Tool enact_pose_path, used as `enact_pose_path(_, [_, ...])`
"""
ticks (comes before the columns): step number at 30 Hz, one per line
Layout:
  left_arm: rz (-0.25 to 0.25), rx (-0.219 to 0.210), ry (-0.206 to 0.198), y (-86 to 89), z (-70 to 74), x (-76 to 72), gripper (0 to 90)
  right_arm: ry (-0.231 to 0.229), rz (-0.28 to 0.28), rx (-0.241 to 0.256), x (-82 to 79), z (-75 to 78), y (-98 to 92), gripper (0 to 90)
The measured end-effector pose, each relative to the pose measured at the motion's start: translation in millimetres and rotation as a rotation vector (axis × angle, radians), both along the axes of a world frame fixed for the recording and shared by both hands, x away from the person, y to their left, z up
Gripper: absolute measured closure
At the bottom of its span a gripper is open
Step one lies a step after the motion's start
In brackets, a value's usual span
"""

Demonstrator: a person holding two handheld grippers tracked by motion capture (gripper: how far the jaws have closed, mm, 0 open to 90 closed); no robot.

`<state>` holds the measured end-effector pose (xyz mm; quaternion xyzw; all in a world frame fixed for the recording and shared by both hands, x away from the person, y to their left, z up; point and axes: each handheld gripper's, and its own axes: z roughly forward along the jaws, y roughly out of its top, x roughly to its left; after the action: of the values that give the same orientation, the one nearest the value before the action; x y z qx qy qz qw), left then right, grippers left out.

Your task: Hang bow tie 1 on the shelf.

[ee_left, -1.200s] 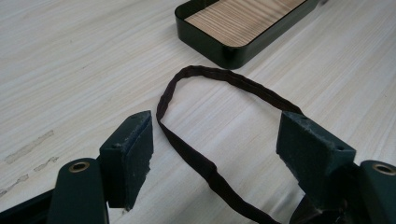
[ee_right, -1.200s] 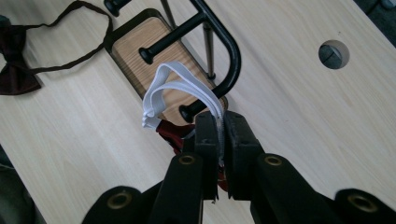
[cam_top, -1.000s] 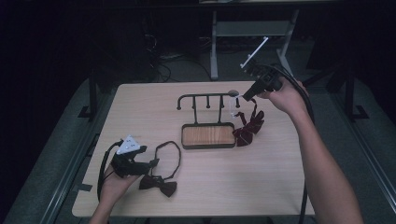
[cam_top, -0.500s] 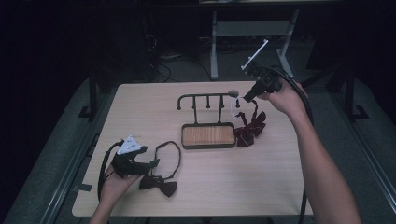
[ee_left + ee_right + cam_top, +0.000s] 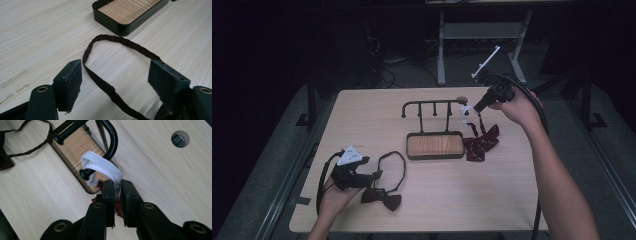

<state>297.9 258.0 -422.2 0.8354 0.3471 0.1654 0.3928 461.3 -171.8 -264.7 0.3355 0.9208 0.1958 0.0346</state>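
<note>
The right claw (image 5: 117, 188) is pinching the white elastic strap (image 5: 102, 166) of a dark red bow tie (image 5: 481, 142), its jaws pressed together on the band just ahead of its tips. The strap loops over the end peg of the black rack (image 5: 432, 107), so the grip seems meant to keep the band stretched while it is seated on the hook; the bow itself hangs below the claw, beside the rack's wooden tray (image 5: 434, 145) and touching the desk (image 5: 512, 200).

The left claw (image 5: 115, 75) is spread wide and low over the desk, one jaw on each side of the dark strap (image 5: 117, 43) of a second bow tie (image 5: 382, 197). The band runs between the jaws untouched, its loop stretching ahead toward the tray. That placement looks like readiness to close on the strap and lift this tie next.
</note>
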Motion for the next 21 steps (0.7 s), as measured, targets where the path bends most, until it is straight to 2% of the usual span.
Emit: enact_pose_path(21, [-0.005,0.006,0.006,0.0,-0.5,0.3,27.7,0.010,0.046,0.037,-13.4,-9.0,-5.9,75.4])
